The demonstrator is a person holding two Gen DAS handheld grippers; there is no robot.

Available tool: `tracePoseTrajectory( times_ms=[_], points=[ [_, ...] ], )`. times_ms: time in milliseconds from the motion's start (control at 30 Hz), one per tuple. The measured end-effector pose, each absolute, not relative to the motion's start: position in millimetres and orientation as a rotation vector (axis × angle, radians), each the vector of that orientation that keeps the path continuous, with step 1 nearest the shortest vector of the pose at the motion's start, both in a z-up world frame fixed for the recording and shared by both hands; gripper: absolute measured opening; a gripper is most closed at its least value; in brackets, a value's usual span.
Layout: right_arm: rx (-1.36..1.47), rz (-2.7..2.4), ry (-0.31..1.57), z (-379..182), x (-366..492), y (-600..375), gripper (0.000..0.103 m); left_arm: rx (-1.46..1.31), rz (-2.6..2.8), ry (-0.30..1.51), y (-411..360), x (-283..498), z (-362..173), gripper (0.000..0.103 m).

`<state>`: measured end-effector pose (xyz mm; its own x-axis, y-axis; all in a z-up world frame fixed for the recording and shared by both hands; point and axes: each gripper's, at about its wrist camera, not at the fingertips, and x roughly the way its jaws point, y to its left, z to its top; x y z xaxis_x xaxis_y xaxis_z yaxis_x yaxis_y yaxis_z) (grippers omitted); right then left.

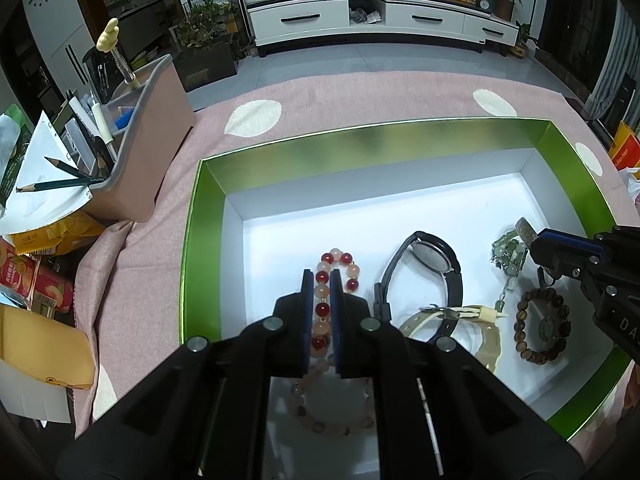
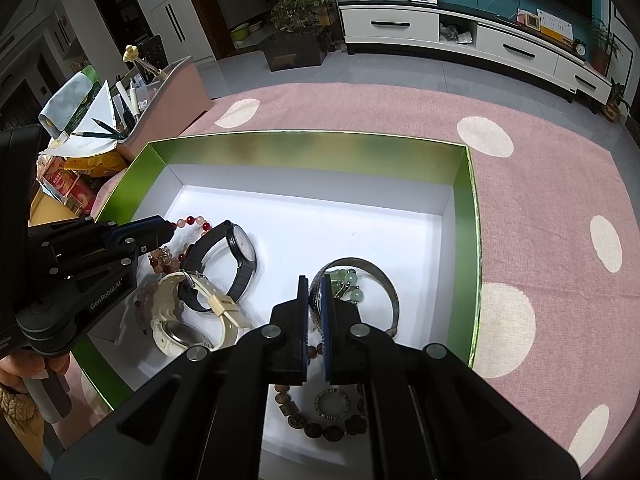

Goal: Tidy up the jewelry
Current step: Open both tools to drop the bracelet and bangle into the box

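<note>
While my left gripper (image 1: 322, 276) pinched the red-and-pink bead bracelet (image 1: 336, 266), my right gripper (image 2: 314, 282) clamped the silver bangle (image 2: 394, 300), its near arc hidden.

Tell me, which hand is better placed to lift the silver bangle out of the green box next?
The right. The right gripper has its jaws shut on the silver bangle, whereas the left gripper is across the green box, shut on the red and pink bead bracelet.

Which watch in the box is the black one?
The black watch, standing on its edge beside the red-and-pink bead bracelet. The other watch is cream-coloured and lies nearer the camera.
</note>
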<state>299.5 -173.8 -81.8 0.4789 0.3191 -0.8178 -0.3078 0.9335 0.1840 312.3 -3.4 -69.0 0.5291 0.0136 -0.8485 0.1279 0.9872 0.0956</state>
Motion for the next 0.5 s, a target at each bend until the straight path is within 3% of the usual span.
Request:
tracePoseTrajectory(
  times_ms=[133, 500],
  points=[
    [0.013, 0.382, 1.001, -82, 300, -174, 0.004, 0.152, -0.068, 1.014, -4, 313, -69, 0.011],
    [0.03, 0.374, 0.972, -71, 290, -180, 0.006, 0.149, -0.055, 1.002, -5, 305, -60, 0.045]
  ],
)
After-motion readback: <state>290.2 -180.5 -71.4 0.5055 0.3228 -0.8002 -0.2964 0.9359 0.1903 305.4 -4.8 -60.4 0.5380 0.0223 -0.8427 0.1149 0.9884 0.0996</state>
